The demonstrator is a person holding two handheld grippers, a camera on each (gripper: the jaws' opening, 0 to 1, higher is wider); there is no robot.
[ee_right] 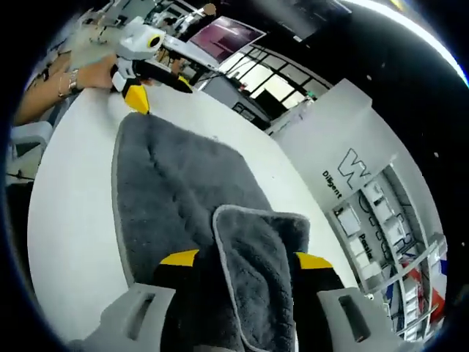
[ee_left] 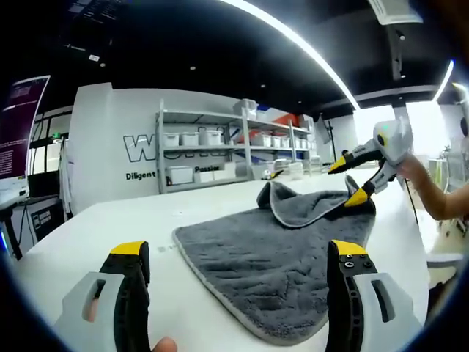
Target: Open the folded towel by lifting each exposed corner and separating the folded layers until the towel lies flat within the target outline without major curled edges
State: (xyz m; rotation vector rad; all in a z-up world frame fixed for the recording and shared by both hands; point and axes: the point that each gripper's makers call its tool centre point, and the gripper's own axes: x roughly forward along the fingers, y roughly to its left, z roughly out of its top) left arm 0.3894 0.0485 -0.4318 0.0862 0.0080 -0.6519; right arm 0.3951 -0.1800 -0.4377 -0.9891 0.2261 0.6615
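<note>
The worktop (ee_left: pixel 110 220) is a broad white surface, and the towel (ee_left: pixel 271 264) lies on it, grey with a pale stitched hem. No target outline can be made out on the surface. Most of the towel lies flat, but its far end in the left gripper view is folded back on itself in a raised, curled flap (ee_left: pixel 297 202).

The right gripper (ee_left: pixel 352 180) is at that flap. In the right gripper view the flap (ee_right: pixel 256 279) runs up between the two yellow-tipped jaws, which stand apart on either side of it; whether they pinch the cloth I cannot tell, since the grasp point lies below the picture's edge. The left gripper (ee_left: pixel 238 260) hovers over the near hem with its jaws wide apart and nothing between them; in the right gripper view it (ee_right: pixel 157 88) sits just beyond the towel's other end.

The step in hand looks like turning that last flap out. To do it well:

- Grip the flap at its hem corner, not mid-cloth, so one layer lifts alone.
- Carry it up and away from the towel's middle, then lower it slowly so the edge does not roll under.
- Bring the left gripper down to pin the near hem, or the whole towel may slide across the smooth worktop.
- Release only once the corner touches down flat.
</note>
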